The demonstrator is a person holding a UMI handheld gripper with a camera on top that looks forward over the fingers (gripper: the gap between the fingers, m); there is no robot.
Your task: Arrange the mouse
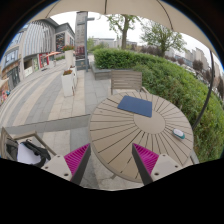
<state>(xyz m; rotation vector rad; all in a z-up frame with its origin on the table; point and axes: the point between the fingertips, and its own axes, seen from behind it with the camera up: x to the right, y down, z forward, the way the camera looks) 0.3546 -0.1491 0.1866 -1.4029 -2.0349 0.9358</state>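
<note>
Claw [110, 160] hovering open and empty over a round slatted table [120, 135], its mouse [178, 133] lying untouched at the far right rim, apart from the dark mat [135, 105], so arranging seems not yet begun.

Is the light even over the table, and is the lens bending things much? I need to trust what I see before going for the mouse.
Gripper view: daylight is soft and even on the round slatted table, no glare; the mouse near its far right rim and the dark mouse pad read clearly. Fisheye bulge is strong: buildings and hedge curve. The gripper is open, pads at the near rim.
</note>
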